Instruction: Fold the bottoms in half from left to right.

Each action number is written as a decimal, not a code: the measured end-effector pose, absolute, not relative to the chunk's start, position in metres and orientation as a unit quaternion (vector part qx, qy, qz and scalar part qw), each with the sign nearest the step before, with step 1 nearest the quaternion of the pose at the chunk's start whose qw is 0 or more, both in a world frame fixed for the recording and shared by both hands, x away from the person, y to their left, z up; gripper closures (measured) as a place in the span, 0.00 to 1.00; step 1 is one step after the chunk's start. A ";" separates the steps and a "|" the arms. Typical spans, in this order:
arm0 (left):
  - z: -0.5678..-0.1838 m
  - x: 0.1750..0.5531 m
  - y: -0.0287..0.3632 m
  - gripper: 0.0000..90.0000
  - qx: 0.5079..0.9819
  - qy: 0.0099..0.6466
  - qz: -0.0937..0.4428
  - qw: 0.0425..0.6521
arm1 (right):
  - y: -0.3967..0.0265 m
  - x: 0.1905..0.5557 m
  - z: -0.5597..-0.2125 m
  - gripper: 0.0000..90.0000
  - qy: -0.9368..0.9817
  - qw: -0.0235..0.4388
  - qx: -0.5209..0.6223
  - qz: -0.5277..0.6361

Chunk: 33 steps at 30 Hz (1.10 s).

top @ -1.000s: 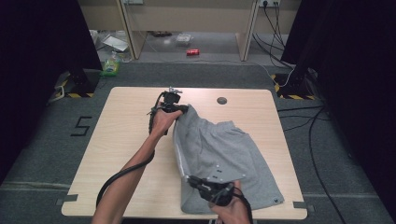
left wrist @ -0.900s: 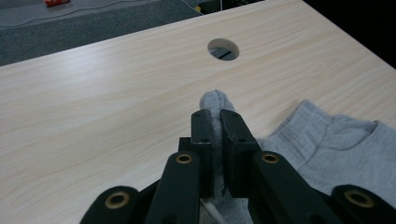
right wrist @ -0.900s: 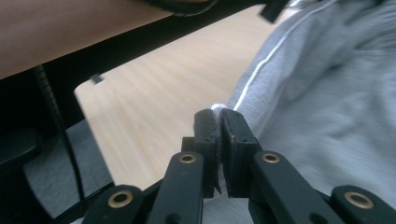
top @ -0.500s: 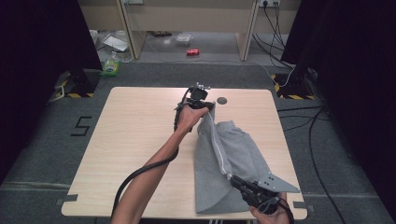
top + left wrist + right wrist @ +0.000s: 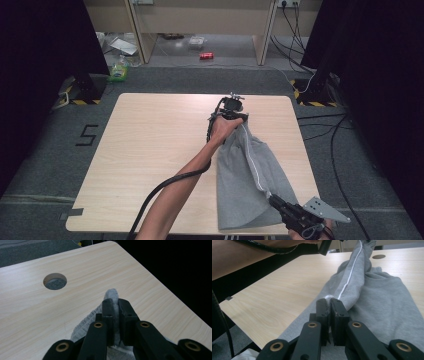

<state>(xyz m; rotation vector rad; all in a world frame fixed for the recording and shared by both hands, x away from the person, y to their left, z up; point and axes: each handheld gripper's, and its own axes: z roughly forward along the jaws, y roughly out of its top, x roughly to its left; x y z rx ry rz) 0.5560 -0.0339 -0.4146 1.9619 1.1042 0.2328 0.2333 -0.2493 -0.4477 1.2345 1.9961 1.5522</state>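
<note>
Left tool (image 5: 234,111) has its jaws clamped on a fold of grey knit cloth, seen up close in the left gripper view (image 5: 114,315), at the far side of the desk (image 5: 150,150) near the round cable hole (image 5: 55,281). Right tool (image 5: 295,216) is likewise pinched shut on the same cloth at the near edge, with a tuft of fabric and the end of a white stripe showing between its jaws in the right gripper view (image 5: 329,315).

Between the two grips the grey garment (image 5: 245,190) hangs as a stretched, slightly twisted ridge with a white stripe (image 5: 350,272) running along it, while the rest of it lies slack on the right half of the desk, its lower hem at the near edge. It looks like sweatpants or shorts, though the bunching makes that hard to confirm.

I judge the fabric soft, light and limp: it will sag wherever it is unsupported, drape rather than hold a shape, and drag a little on the wood. Thick seams, the hem or the waistband are the surest places to pinch, since a single thin layer could slip out.

Pale wood-grain covers the desk, bare on its left half. Around it is grey carpet, black curtains to both sides, yellow-black tape marks, loose cables at right, and a red can (image 5: 206,55) on the floor beyond under light wooden furniture.
</note>
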 end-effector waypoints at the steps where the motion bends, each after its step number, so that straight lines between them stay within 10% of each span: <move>1: -0.415 0.556 -0.036 0.93 0.786 0.441 0.093 0.423 | -0.250 0.234 -0.448 0.95 0.699 0.162 0.435 0.544; 14: -0.425 0.556 -0.047 0.90 0.785 0.453 0.088 0.413 | -0.255 0.234 -0.455 0.95 0.702 0.163 0.446 0.531; 20: -0.426 0.556 -0.049 0.68 0.780 0.456 0.074 0.423 | -0.255 0.235 -0.457 0.95 0.706 0.162 0.447 0.525; 33: -0.434 0.561 -0.013 0.60 0.792 0.462 0.100 0.387 | -0.260 0.235 -0.458 0.95 0.704 0.166 0.456 0.518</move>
